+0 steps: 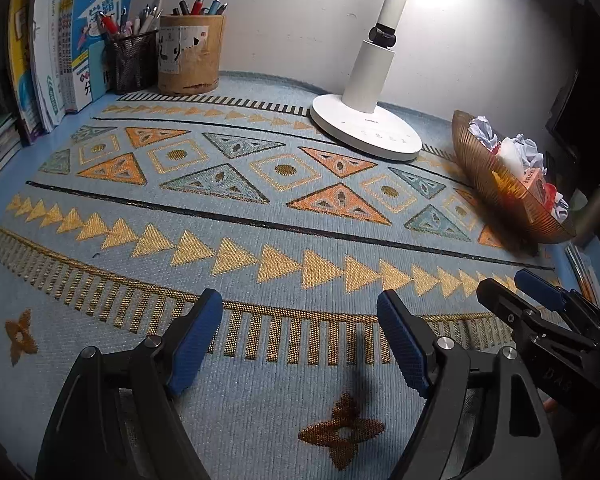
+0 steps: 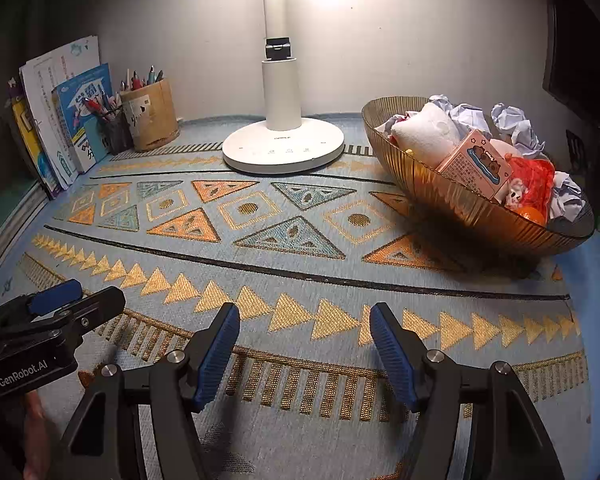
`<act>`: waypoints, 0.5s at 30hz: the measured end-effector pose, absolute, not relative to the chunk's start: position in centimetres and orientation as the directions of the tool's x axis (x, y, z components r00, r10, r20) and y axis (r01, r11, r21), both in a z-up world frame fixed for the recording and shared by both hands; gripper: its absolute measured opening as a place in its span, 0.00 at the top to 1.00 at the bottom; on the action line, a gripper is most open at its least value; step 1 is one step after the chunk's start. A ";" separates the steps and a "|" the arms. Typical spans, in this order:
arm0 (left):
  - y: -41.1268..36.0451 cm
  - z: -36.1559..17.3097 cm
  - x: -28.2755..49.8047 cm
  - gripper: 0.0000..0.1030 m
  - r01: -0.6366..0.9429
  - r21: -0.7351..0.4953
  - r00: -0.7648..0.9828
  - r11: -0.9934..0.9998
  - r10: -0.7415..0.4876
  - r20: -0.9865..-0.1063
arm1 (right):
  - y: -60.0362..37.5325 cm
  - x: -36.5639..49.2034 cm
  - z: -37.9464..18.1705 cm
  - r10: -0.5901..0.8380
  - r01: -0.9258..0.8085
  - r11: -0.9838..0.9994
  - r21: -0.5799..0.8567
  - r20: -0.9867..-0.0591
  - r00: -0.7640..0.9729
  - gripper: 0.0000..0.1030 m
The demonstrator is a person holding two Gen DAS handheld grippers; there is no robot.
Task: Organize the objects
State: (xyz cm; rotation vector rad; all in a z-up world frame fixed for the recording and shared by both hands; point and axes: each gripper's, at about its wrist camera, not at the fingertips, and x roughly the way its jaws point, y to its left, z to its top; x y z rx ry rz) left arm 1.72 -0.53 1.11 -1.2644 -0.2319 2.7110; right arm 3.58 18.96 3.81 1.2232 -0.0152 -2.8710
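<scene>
An amber ribbed bowl [image 2: 460, 204] stands at the right of the patterned cloth [image 2: 300, 240]. It holds crumpled paper [image 2: 516, 124], a white rolled cloth [image 2: 424, 136], a pink box [image 2: 474, 166], a red mesh bag [image 2: 534, 180] and an orange [image 2: 534, 214]. My right gripper [image 2: 305, 308] hovers open over the cloth near its front, nothing between its blue pads. My left gripper [image 1: 299, 296] is also open and empty, just to the right one's left. Each shows in the other's view: the left gripper [image 2: 84, 294] at the left edge, the right gripper [image 1: 512, 288] at the right edge. The bowl [image 1: 472, 148] sits far right.
A white desk lamp [image 2: 284, 152] stands at the back centre against the wall. At the back left are a bamboo pen pot [image 1: 190, 54], a black mesh pen cup [image 1: 134, 60] and upright books [image 1: 52, 60]. A dark cylinder [image 1: 598, 208] stands beyond the bowl.
</scene>
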 end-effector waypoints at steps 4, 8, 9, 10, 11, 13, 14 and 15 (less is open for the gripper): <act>-0.2 1.0 1.7 0.14 -0.076 -0.186 -0.629 -0.980 0.192 -0.753 | 18.9 3.5 3.7 -0.018 0.011 -1.000 0.014 -0.727 -0.687 0.32; 0.3 0.9 1.7 0.11 -0.085 -0.152 -0.621 -0.985 0.171 -0.765 | 19.1 3.6 3.9 -0.021 0.009 -1.000 0.021 -0.722 -0.692 0.26; 0.4 0.9 1.7 0.11 -0.087 -0.145 -0.619 -0.986 0.168 -0.767 | 19.0 3.6 3.9 -0.021 0.009 -1.000 0.020 -0.722 -0.691 0.26; 0.4 0.9 1.7 0.10 -0.089 -0.142 -0.617 -0.986 0.166 -0.769 | 19.0 3.6 3.8 -0.020 0.010 -1.000 0.018 -0.722 -0.691 0.26; 0.5 0.8 1.7 0.09 -0.092 -0.141 -0.616 -0.986 0.167 -0.770 | 19.0 3.6 3.9 -0.018 0.011 -1.000 0.015 -0.722 -0.691 0.26; 0.5 0.8 1.7 0.08 -0.094 -0.139 -0.615 -0.986 0.168 -0.771 | 18.9 3.6 3.9 -0.016 0.013 -1.000 0.010 -0.721 -0.693 0.26; 0.5 0.8 1.7 0.08 -0.093 -0.138 -0.615 -0.986 0.166 -0.771 | 18.8 3.6 3.9 -0.014 0.014 -1.000 0.007 -0.720 -0.693 0.26; 0.5 0.8 1.7 0.08 -0.093 -0.137 -0.615 -0.986 0.165 -0.771 | 18.8 3.6 3.8 -0.014 0.015 -1.000 0.005 -0.721 -0.693 0.26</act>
